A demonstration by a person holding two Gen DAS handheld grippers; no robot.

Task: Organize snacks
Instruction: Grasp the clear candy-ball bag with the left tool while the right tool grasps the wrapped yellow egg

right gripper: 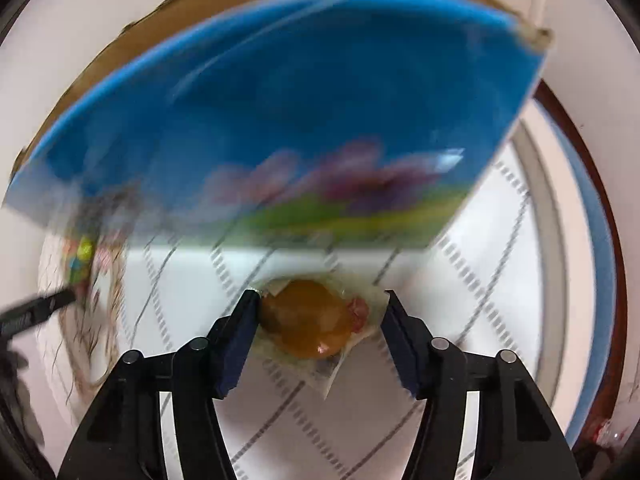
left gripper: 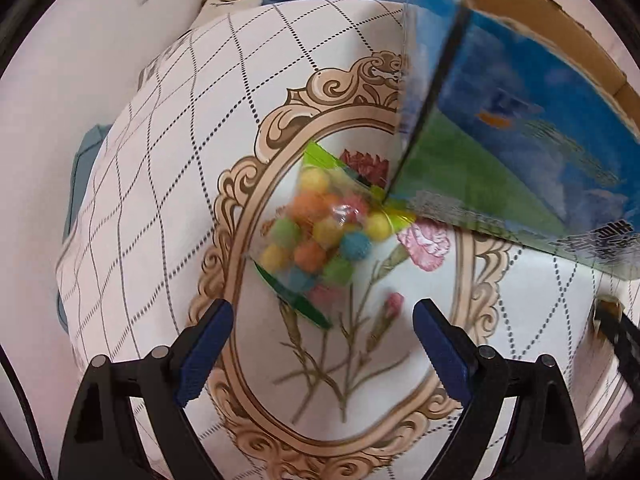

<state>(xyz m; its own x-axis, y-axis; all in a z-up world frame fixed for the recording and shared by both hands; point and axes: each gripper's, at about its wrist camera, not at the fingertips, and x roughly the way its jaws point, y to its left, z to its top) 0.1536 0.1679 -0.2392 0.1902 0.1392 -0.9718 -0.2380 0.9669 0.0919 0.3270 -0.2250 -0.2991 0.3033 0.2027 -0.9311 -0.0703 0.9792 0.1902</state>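
Snacks are spread over a quilted cover printed with a grid and an ornate flower frame (left gripper: pixel 256 184), beside a blue and green cardboard box (left gripper: pixel 520 168) that stands open at the top. A clear bag of coloured candy balls (left gripper: pixel 320 240) lies inside the printed frame, one corner touching the foot of the box, and the left tool (left gripper: pixel 322 344) is held just short of it with its blue pads spread wide and nothing between them. A brown bun in a clear wrapper (right gripper: pixel 308 320) lies close in front of the box wall, and the right tool (right gripper: pixel 320 332) is lowered around it, pads apart on either side, the left pad touching the wrapper and the right one just clear. The step in hand is judged to be the pickup of the bun. A gentle closing is advised, since the bun looks soft and the film slippery; the grip is best taken across the body of the bun, not the loose edge of the wrapper. Both tools are pointed down and forward toward the box. The left tool is best kept still meanwhile.
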